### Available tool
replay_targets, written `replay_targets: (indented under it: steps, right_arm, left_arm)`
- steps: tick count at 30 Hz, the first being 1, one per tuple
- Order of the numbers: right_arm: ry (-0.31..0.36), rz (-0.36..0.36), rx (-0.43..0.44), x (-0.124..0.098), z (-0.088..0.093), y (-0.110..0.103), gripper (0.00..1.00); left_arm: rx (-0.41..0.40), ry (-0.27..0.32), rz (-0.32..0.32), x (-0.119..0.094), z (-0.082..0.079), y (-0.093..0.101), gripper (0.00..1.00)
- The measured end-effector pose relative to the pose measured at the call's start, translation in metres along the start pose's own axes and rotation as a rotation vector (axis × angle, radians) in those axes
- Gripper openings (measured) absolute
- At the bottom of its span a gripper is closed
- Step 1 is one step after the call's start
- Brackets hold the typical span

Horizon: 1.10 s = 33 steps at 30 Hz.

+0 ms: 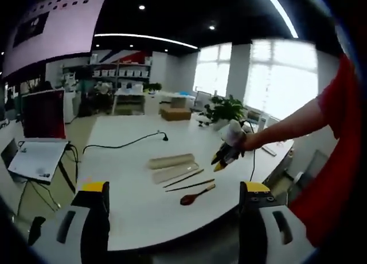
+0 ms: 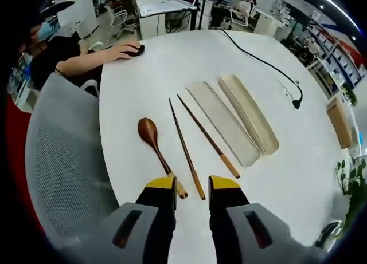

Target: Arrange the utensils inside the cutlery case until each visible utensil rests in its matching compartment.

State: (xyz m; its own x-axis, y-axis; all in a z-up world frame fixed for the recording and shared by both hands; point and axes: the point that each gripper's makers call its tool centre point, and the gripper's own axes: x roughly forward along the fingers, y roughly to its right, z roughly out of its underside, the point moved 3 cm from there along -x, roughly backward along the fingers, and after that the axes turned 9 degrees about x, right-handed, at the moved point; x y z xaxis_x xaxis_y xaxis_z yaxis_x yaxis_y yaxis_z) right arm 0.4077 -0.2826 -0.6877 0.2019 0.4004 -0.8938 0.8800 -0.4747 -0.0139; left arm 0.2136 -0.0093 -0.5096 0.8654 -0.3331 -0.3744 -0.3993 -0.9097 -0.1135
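On the white table point(image 2: 143, 81) lie a brown wooden spoon point(image 2: 151, 137), two dark chopsticks point(image 2: 184, 144) point(image 2: 207, 135) and two beige halves of the cutlery case point(image 2: 221, 122) point(image 2: 248, 112), side by side. My right gripper point(image 2: 193, 185) hovers over the near ends of the spoon and chopsticks, its jaws a narrow gap apart with nothing held. In the left gripper view the case point(image 1: 172, 161), chopsticks point(image 1: 184, 179) and spoon point(image 1: 196, 196) lie mid-table. There, my left gripper point(image 1: 175, 188) stands wide open and back from the table's near edge. The right gripper point(image 1: 226, 152) hangs just right of the utensils.
A black cable point(image 2: 261, 60) runs across the table's far part to a plug. A seated person rests a hand point(image 2: 123, 49) on the table edge. A grey mesh chair point(image 2: 63, 161) stands by the table. A laptop point(image 1: 37, 158) sits on a side stand.
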Motion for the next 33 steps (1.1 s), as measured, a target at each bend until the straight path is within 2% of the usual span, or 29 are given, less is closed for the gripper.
replay_targets:
  steps: [2,3,5,7,8,11,13,17,19,21,23,24,26,29,31,33]
  right_arm:
    - [0.005,-0.006,-0.001,0.007,0.002,0.003,0.18]
    - [-0.002,0.010,0.044,0.012,0.004,0.008,0.18]
    - [-0.023,-0.004,0.110,0.022,0.010,0.010,0.19]
    - [-0.010,-0.056,0.149,0.032,0.010,0.004,0.23]
    - [-0.019,-0.058,0.132,0.035,0.010,0.001,0.26]
    - [-0.042,-0.055,0.099,0.040,0.010,-0.002,0.21]
    - [-0.072,-0.052,0.056,0.043,0.011,-0.001,0.21]
    - [-0.078,-0.048,0.031,0.047,0.012,0.001,0.22]
    - [-0.095,-0.053,0.017,0.052,0.017,0.008,0.22]
    - [-0.110,-0.059,-0.013,0.054,0.020,0.011,0.23]
    - [-0.116,-0.067,-0.017,0.054,0.020,0.012,0.26]
    - [-0.120,-0.058,-0.022,0.055,0.021,0.016,0.27]
    - [-0.117,-0.039,-0.024,0.054,0.019,0.023,0.26]
    - [-0.106,-0.032,0.031,0.051,0.017,0.028,0.26]
    - [-0.106,-0.029,0.046,0.053,0.016,0.040,0.25]
    - [-0.122,-0.031,0.055,0.053,0.017,0.038,0.24]
  left_arm:
    - [0.004,0.013,-0.025,-0.003,-0.004,0.005,0.93]
    - [-0.005,0.009,-0.021,-0.002,-0.004,0.009,0.93]
    - [-0.043,-0.001,-0.022,-0.001,0.000,0.015,0.94]
    - [-0.042,-0.007,-0.023,-0.001,0.003,0.018,0.94]
    - [-0.040,-0.010,-0.030,-0.001,0.004,0.018,0.94]
    - [-0.060,-0.036,-0.038,-0.004,0.008,0.016,0.94]
    - [-0.065,-0.028,-0.039,-0.008,0.009,0.014,0.94]
    - [-0.020,-0.053,-0.057,-0.010,0.014,0.009,0.94]
    - [0.000,-0.048,-0.077,-0.014,0.014,0.006,0.94]
    - [-0.082,0.010,-0.069,-0.018,0.009,0.006,0.94]
    - [-0.164,0.049,-0.064,-0.022,0.009,0.006,0.94]
    - [-0.181,0.051,-0.065,-0.022,0.011,0.006,0.94]
    - [-0.173,0.040,-0.064,-0.024,0.017,0.005,0.94]
    - [-0.164,0.033,-0.054,-0.025,0.021,0.006,0.93]
    - [-0.163,0.023,-0.039,-0.022,0.023,0.007,0.93]
    - [-0.135,0.008,-0.025,-0.019,0.024,0.009,0.93]
